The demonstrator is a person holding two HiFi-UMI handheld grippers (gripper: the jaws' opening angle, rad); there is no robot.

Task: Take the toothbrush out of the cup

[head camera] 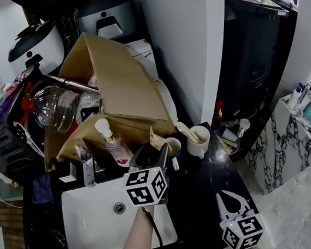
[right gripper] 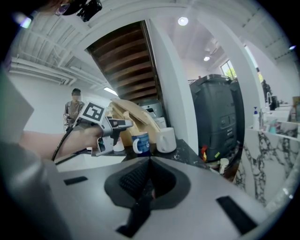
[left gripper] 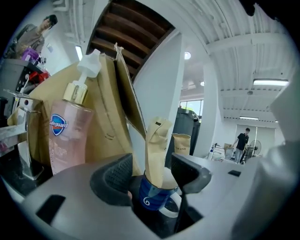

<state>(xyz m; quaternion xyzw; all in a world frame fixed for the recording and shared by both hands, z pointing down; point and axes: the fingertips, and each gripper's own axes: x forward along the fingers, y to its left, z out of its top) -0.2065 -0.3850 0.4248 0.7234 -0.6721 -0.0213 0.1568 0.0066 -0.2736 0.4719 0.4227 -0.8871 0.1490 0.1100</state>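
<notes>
A blue cup [head camera: 175,160] [left gripper: 157,197] [right gripper: 140,143] stands on the black counter [head camera: 197,191] right of the sink. A toothbrush in a tan paper sleeve [head camera: 156,139] [left gripper: 157,150] sticks upright out of it. My left gripper [head camera: 153,154] [left gripper: 151,173] is open at the cup, one pad on each side of the sleeve, and the right pad [left gripper: 187,171] is very near it. My right gripper [head camera: 231,200] [right gripper: 149,180] is shut on nothing and hangs low over the counter's front right corner, apart from the cup.
A white mug [head camera: 199,141] [right gripper: 165,139] with a wooden piece stands just right of the cup. A pink soap pump bottle [head camera: 110,138] [left gripper: 70,131], a faucet [head camera: 86,163] and a white sink [head camera: 89,222] lie left. A cardboard box [head camera: 114,92] leans behind.
</notes>
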